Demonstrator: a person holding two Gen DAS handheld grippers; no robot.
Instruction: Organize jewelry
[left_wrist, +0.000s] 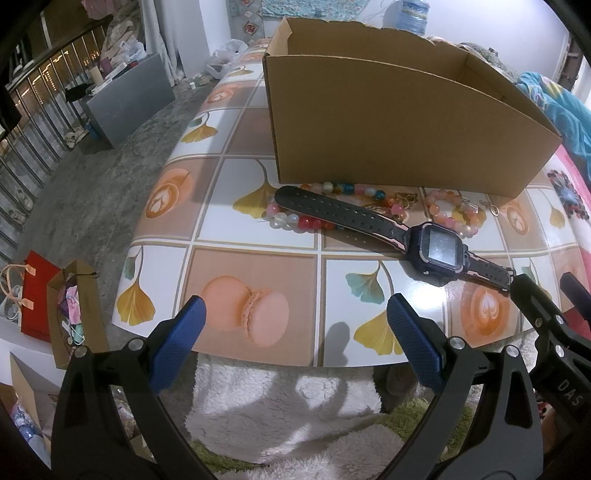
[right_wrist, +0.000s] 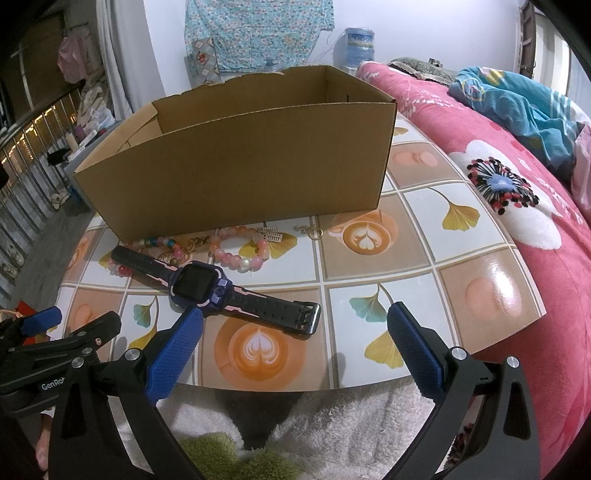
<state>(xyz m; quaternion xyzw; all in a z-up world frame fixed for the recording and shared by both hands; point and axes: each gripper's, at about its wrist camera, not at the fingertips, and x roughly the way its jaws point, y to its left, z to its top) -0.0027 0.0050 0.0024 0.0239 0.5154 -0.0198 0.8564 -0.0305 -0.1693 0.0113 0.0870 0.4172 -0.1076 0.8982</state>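
so both grippers, left (left_wrist: 295, 332) and right (right_wrist: 295, 339), hang open at the table (right_wrist: 480, 280) edge, holding nothing. the watch (right_wrist: 201, 284) and bracelets (right_wrist: 240, 247) lie beside the box (right_wrist: 236, 166), probably waiting to go inside.

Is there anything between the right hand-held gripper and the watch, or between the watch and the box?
Nothing blocks the right hand-held gripper: the watch lies just ahead on bare table. Toward the cardboard box, beaded bracelets lie along the box's near wall, which must be cleared.
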